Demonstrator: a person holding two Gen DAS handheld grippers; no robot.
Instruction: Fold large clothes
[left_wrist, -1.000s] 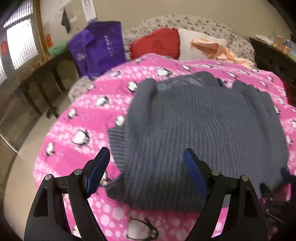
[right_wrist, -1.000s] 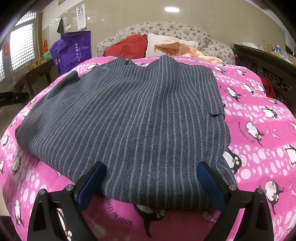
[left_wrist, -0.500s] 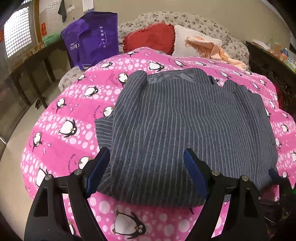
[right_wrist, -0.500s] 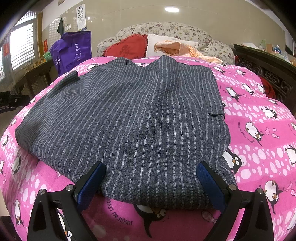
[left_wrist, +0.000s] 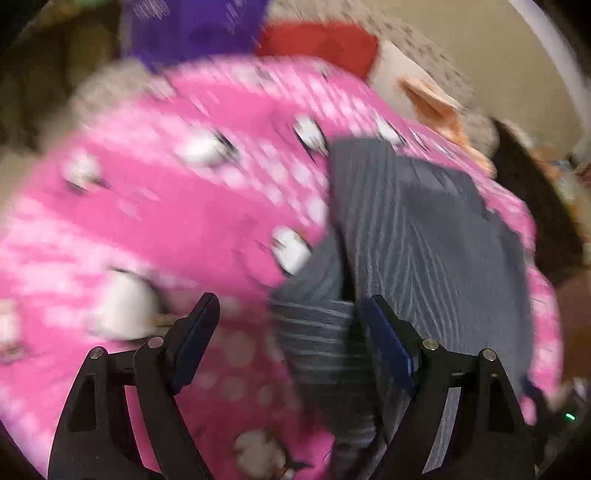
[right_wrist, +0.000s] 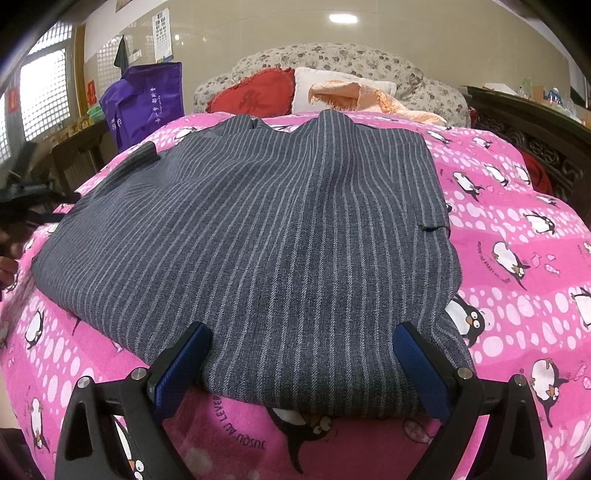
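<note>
— See that? The left claw (left_wrist: 286, 325) has just swung down and over to the jacket's left edge, jaws still spread wide, gripping nothing. The sleeve cuff (left_wrist: 314, 332) now sits between its fingers.

— And the other one?

— The right claw (right_wrist: 299, 354) hasn't budged; it hangs spread over the near hem, empty too.

— So where's the garment?

— The striped jacket (right_wrist: 258, 229) lies flat, back up, on the pink penguin bedspread (right_wrist: 517, 258). I'd guess a sleeve fold is coming; nothing's folded yet.
</note>
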